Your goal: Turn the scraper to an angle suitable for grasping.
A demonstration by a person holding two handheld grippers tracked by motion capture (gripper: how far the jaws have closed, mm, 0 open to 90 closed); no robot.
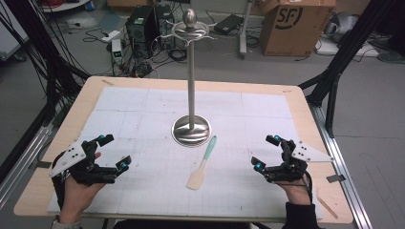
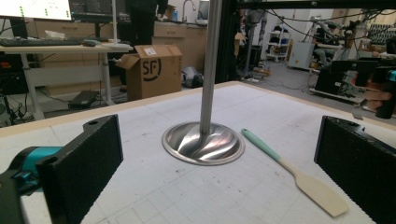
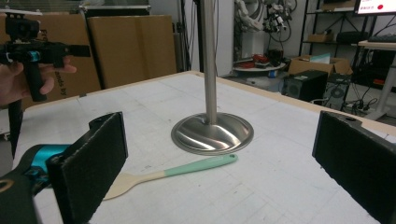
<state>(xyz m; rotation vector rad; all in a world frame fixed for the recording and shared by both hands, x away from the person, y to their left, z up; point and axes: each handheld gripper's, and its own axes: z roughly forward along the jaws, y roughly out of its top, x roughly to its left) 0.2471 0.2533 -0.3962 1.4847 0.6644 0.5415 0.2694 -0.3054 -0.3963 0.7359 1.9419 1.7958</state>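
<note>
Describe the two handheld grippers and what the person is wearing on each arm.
Both the left gripper and the right gripper have black bodies, teal accents near the fingers and a grey three-cornered plate dotted with small holes. The fingers are flat black blocks with a rough, foam-like face. The right arm has a dark sleeve; the left wrist wears a light band.
</note>
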